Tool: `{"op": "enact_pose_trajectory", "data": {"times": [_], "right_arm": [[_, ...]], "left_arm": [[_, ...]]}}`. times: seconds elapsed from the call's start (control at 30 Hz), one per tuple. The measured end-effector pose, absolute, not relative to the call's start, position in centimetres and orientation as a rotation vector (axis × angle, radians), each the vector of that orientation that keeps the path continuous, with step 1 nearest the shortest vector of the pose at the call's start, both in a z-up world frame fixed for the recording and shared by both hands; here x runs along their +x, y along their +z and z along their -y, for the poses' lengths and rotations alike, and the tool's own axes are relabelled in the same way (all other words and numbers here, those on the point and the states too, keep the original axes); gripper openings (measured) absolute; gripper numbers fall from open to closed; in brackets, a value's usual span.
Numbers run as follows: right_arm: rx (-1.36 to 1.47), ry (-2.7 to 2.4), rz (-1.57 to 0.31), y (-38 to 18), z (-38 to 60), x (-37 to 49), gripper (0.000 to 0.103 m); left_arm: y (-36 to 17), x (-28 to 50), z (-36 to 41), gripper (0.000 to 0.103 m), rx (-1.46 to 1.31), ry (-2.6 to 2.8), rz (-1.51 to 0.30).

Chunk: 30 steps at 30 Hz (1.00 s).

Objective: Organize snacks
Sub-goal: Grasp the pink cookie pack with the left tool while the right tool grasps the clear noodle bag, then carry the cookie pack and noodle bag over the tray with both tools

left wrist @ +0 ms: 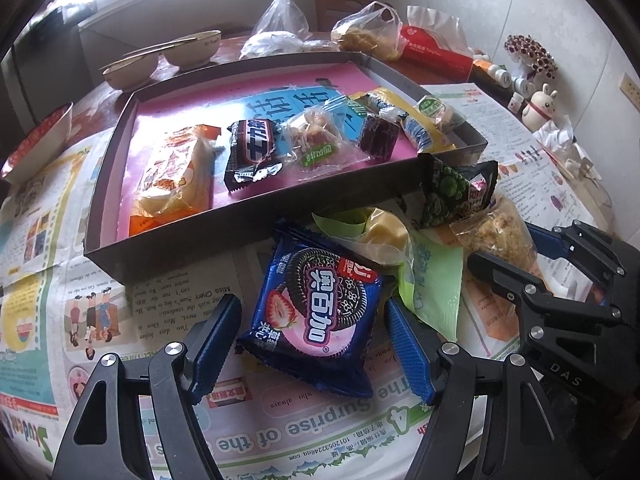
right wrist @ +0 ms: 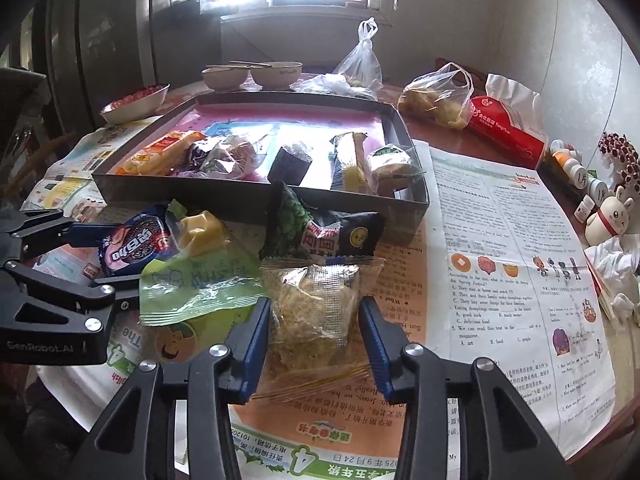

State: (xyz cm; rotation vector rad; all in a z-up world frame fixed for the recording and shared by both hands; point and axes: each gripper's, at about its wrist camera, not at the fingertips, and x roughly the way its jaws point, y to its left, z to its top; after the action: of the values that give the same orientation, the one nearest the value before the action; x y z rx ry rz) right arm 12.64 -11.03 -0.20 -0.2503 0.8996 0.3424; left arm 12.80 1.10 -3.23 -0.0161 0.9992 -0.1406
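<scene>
Left gripper (left wrist: 310,340): jaws apart, straddling the Oreo pack (left wrist: 316,314). Neither pad touches the wrapper; bare newspaper (left wrist: 168,316) shows between the left pad and the pack. Not gripping.

Right gripper (right wrist: 314,340): jaws partly closed around the clear cracker pack (right wrist: 316,308). The left pad sits at the wrapper edge, possibly touching. A sliver of gap shows at the right pad, so I read no firm grip yet.

Tray (left wrist: 256,216) lies just ahead of both grippers and already holds several snacks. Loose ones remain between grippers and tray: green bag (right wrist: 192,284) touching the cracker pack's left side, yellow piece (right wrist: 200,228) above it, pea pack (right wrist: 288,220) and a small dark pack (right wrist: 356,236) leaning at the tray's near wall.

Risks, judged from this layout:
- The cracker wrapper looks thin and crinkly. The pads may pinch film only, and the pack could slide out on lifting.
- Squeezing hard would likely crumble the contents.
- The green bag overlaps the cracker pack's edge. It may get caught by the left pad and dragged along.
- The two grippers are near each other, with the left one's linkage beside the green bag. Lifting both at once risks a knock.
- The Oreo pack is glossy and lies skewed between the jaws. Closing on its corners may twist it free.
- The tray's near wall stands in the path, and a low carry could snag on it or topple the pea pack.
</scene>
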Motion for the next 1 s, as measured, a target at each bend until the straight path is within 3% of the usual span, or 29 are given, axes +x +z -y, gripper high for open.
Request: {"op": "enact_pose_trajectory", "data": {"times": [0.23,1.0], "right_arm": [[-0.229,0.355,-0.893,0.4,11.3,12.4,0.043],[-0.191,0.336,-0.847,2.9,11.7,13.3,0.042]], "left_arm": [[-3.0,12.9,-2.4,0.053,-0.06,-0.137,-0.981],[1.7,11.4,-6.8,0.053,-0.195,-0.14,-0.861]]}}
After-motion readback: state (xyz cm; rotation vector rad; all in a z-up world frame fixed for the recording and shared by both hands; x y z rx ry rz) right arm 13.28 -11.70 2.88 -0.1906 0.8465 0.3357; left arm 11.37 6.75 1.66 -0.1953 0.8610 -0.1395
